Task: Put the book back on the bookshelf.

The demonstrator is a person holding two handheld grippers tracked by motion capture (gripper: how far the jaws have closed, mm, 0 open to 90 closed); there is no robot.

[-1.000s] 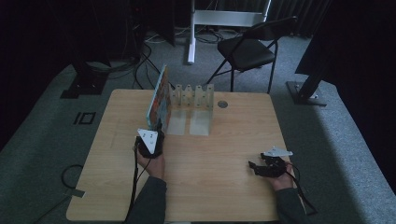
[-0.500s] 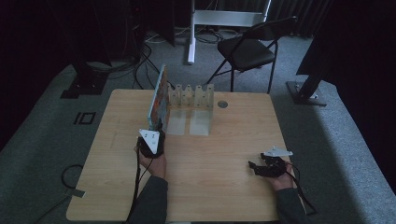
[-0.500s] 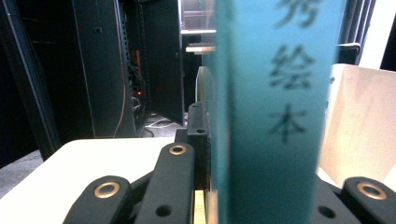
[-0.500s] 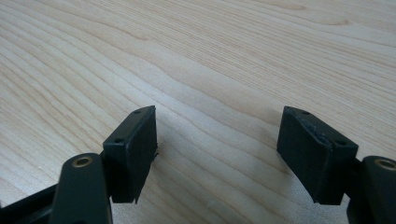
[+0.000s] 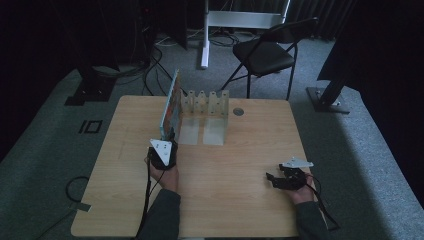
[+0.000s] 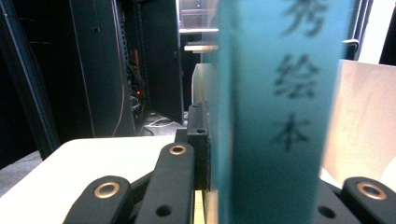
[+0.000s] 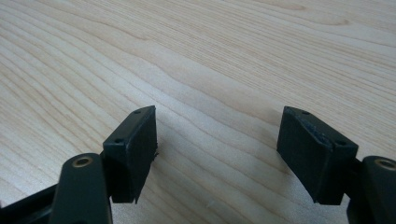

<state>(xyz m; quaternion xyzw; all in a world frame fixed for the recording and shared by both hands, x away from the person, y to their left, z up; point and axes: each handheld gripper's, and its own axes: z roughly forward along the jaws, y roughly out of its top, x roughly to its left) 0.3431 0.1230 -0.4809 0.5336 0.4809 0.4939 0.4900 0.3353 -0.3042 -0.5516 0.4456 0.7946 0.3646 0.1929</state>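
Note:
A thin picture book (image 5: pixel 170 106) stands upright on edge at the left end of a clear slotted rack (image 5: pixel 205 102). My left gripper (image 5: pixel 168 138) is shut on the book's near edge. In the left gripper view the teal spine (image 6: pixel 285 116) with dark printed characters sits right against the black left finger (image 6: pixel 198 144), and it hides the other finger. My right gripper (image 5: pixel 271 179) lies low over the table (image 5: pixel 240 150) at the front right. Its jaws are wide open (image 7: pixel 217 144) over bare wood grain, with nothing between them.
The rack's clear base sheets (image 5: pixel 202 131) lie on the table in front of it. A small round grommet (image 5: pixel 238 111) sits right of the rack. A black folding chair (image 5: pixel 267 52) and stand legs are on the floor beyond the far edge.

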